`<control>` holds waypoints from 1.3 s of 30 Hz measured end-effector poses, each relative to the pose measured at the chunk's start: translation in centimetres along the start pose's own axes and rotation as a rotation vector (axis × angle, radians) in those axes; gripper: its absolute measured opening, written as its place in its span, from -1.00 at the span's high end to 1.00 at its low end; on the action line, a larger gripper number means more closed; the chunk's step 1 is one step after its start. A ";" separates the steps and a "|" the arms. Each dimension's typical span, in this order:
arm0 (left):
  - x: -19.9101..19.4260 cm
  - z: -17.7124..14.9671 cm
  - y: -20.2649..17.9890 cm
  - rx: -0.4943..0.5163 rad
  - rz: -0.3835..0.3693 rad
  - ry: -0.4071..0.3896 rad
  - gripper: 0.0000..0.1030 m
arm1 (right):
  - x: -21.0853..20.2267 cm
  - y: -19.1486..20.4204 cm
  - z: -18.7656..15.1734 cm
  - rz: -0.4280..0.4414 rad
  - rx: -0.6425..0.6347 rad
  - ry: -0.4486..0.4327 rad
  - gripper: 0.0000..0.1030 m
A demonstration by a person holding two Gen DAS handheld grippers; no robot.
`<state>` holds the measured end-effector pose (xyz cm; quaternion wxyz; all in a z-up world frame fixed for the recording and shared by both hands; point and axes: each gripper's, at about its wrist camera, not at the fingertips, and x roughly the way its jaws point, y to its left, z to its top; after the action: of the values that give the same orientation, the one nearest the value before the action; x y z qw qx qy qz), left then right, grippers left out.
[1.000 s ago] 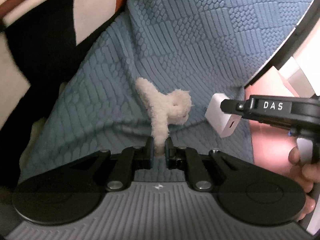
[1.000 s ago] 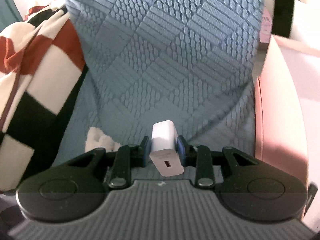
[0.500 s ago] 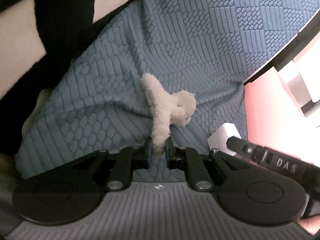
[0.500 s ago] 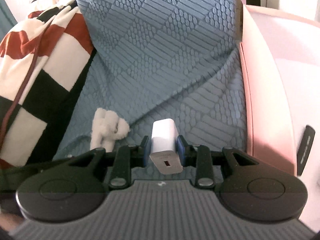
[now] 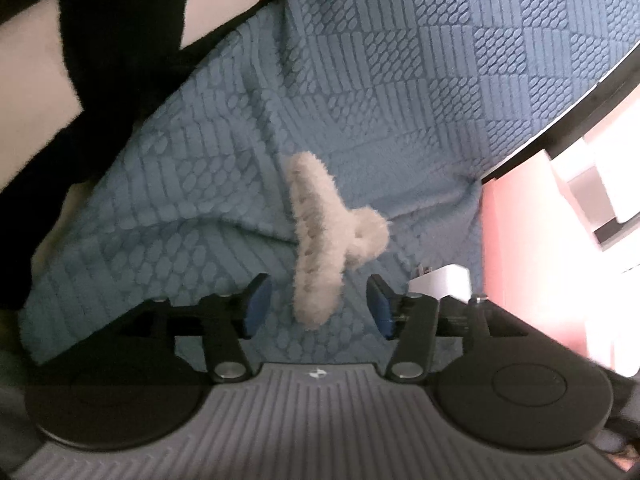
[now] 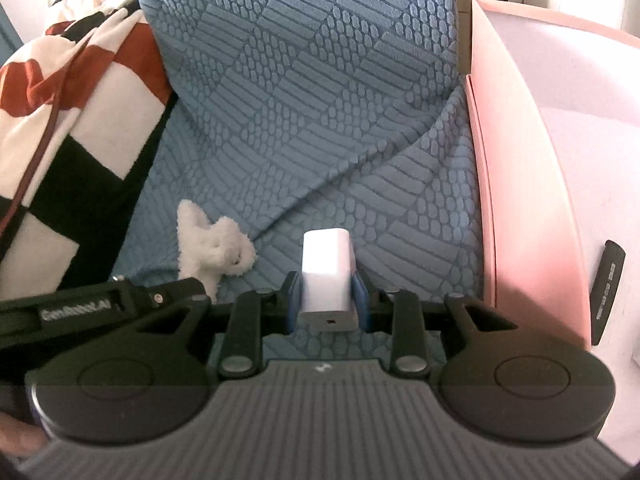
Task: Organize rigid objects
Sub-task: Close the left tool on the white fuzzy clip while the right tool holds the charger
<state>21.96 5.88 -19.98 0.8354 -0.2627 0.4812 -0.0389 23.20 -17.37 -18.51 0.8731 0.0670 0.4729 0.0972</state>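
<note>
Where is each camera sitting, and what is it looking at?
Left wrist: sits on the left gripper, looking along its open fingers at the fluffy hair clip on the blue cover.
Right wrist: sits on the right gripper, looking along fingers shut on the white charger; the pink box is to its right, and a bit of hand shows.
Shared: both see the clip, charger, cover and pink box.

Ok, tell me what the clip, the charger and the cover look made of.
Clip: off-white plush or fleece over a presumably rigid core; fuzzy nap blurs its outline.
Charger: smooth white plastic, by its flat faces and crisp port slot.
Cover: blue woven or quilted fabric, matte, with raised geometric texture and soft folds.
</note>
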 end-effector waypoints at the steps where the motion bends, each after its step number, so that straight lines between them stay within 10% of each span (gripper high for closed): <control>1: 0.0 0.0 0.0 -0.002 -0.007 -0.003 -0.27 | 0.2 0.0 0.0 -0.013 -0.003 0.005 0.39; 29: 4.6 1.0 -4.1 0.209 0.134 -0.117 -0.20 | 2.2 1.6 -0.5 -0.105 -0.102 -0.003 0.39; 39: 2.2 1.5 -3.6 0.147 0.057 -0.100 -0.07 | 0.8 2.3 -0.3 -0.115 -0.122 -0.062 0.40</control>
<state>25.07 2.74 -19.39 0.8762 -0.1881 0.4422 -0.0371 23.15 -14.94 -18.82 0.8940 -0.0106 0.4417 0.0736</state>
